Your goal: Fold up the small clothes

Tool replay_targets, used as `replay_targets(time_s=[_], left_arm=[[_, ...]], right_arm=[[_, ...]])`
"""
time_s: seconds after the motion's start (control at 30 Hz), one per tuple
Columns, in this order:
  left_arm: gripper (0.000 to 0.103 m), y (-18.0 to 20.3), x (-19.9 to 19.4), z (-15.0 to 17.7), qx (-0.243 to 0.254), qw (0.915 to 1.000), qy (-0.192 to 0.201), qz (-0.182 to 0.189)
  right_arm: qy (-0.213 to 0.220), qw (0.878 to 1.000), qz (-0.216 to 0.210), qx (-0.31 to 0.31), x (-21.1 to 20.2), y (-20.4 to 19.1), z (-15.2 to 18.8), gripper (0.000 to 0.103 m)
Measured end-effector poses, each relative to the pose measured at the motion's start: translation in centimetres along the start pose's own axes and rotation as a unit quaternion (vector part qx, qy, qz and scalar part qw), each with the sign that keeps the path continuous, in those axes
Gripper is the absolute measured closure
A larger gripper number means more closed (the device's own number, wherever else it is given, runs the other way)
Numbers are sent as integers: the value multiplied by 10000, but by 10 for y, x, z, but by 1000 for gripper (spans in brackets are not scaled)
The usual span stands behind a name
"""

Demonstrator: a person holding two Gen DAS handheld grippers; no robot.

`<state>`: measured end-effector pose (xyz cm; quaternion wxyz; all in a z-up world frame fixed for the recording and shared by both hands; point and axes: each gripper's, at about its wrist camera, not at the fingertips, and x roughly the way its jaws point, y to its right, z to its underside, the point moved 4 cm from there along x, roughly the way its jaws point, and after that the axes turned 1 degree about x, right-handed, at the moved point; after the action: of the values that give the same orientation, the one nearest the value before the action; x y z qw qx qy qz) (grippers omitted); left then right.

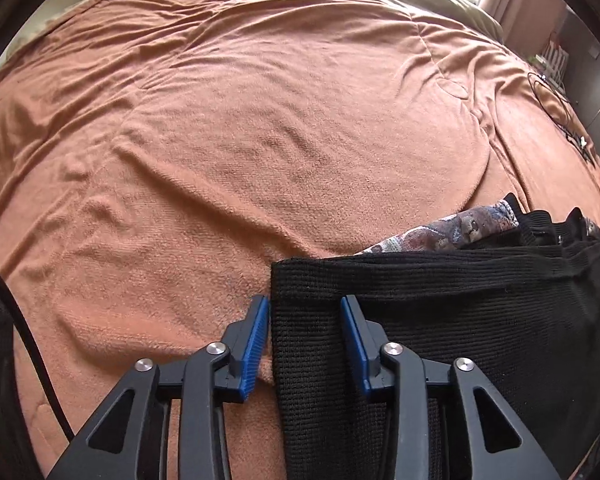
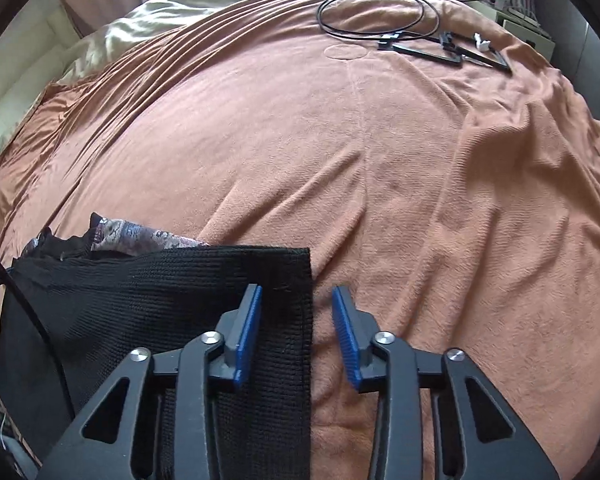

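I had both grippers pointed steeply down over the wrinkled orange terry blanket (image 1: 260, 140) that covered the bed. The black ribbed knit garment (image 1: 440, 320) lay flat at the near edge, filling the 4 o'clock part of the left wrist view and the 8 o'clock part of the right wrist view. A grey patterned knit piece (image 1: 452, 232) poked out from behind its far edge, toward 1 o'clock from my left fingers.

My left gripper (image 1: 305, 344) straddled the garment's left border: the outer blue pad (image 1: 256, 344) stood on the blanket side, just beside the hem, and the other pad over the black knit. The gap was narrow but not shut, and I could not tell whether the pads pressed the cloth.

My right gripper (image 2: 296, 334) mirrored that at the garment's right border, one blue pad (image 2: 248, 336) over the knit, the other over bare blanket, with the border strip between them. Again the fingers stood narrow with a clear gap.

At 1 o'clock in the right wrist view a looped black cable (image 2: 372, 16) and small black parts (image 2: 452, 50) lay well apart on the blanket's far side.
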<state>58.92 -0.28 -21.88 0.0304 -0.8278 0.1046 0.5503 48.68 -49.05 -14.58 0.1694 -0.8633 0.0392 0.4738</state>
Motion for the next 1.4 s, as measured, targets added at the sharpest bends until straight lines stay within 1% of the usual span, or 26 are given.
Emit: replay_targets(time_s=[0.03, 0.07, 0.1, 0.13, 0.17, 0.27, 0.47, 0.53, 0.67, 0.73, 0.83, 0.93, 1.07, 1.1, 1.13, 1.17, 1.2, 1.23, 1.27, 1.3, 1.33, 1.37, 1.4], left_arm=[[69, 1, 0, -1, 32, 10000, 21, 7], [77, 3, 0, -1, 66, 10000, 34, 36], [87, 4, 0, -2, 97, 9999, 48, 76], [93, 7, -1, -3, 175, 9998, 80, 52], [96, 11, -3, -3, 295, 9995, 116, -77], [97, 11, -12, -4, 245, 9994, 191, -158], [97, 10, -46, -6, 276, 9978, 542, -244], [97, 9, -59, -10, 244, 9971, 670, -249], [97, 6, -71, -19, 89, 9961, 812, -330], [97, 6, -70, -24, 83, 9958, 834, -375], [97, 6, -61, -33, 96, 9959, 798, -426], [97, 4, -43, -41, 109, 9960, 720, -521], [97, 2, -16, -45, 28, 9971, 531, -543], [96, 3, -10, -45, 7, 9974, 467, -546], [95, 3, -5, -46, -10, 9977, 393, -544], [92, 3, 3, -46, -41, 9981, 261, -560], [85, 4, 7, -45, -65, 9981, 181, -589], [81, 3, 7, -45, -91, 9980, 179, -600], [72, 3, 5, -42, -138, 9981, 237, -554], [63, 3, 2, -41, -168, 9982, 269, -505], [58, 3, -3, -39, -202, 9984, 303, -444], [53, 4, -8, -36, -206, 9984, 321, -421], [52, 5, -14, -33, -184, 9984, 346, -403]], right_arm=[[48, 10000, -30, -31, 2, 0, -2, 77], [73, 10000, -60, -17, 3, 1, -7, 86], [95, 9999, -94, 26, 1, 0, -8, 90], [107, 9999, -105, 65, 1, 1, -10, 94], [132, 9998, -99, 67, -4, -4, -9, 96], [299, 9995, -46, 15, -19, -8, -9, 98], [683, 9976, -50, 27, -66, -12, -5, 98], [763, 9971, -23, 43, -75, -12, -7, 98], [892, 9960, 64, 63, -84, -15, -13, 98], [903, 9958, 106, 71, -83, -17, -15, 98], [828, 9963, 224, 86, -70, -17, -22, 98], [726, 9968, 333, 97, -52, -16, -28, 98], [534, 9976, 434, 95, -28, -17, -37, 98], [446, 9977, 514, 46, -21, -18, -37, 98], [320, 9971, 696, 1, -13, -18, -36, 98], [250, 9954, 926, 15, -9, -18, -37, 94], [238, 9938, 1085, 28, -6, -18, -37, 94], [245, 9943, 1035, 29, -7, -19, -38, 92], [262, 9957, 890, 52, -10, -21, -39, 84], [283, 9963, 812, 78, -13, -22, -38, 78], [308, 9962, 805, 92, -19, -23, -37, 68], [341, 9963, 788, 81, -25, -24, -35, 63], [361, 9967, 726, 61, -31, -25, -32, 62]])
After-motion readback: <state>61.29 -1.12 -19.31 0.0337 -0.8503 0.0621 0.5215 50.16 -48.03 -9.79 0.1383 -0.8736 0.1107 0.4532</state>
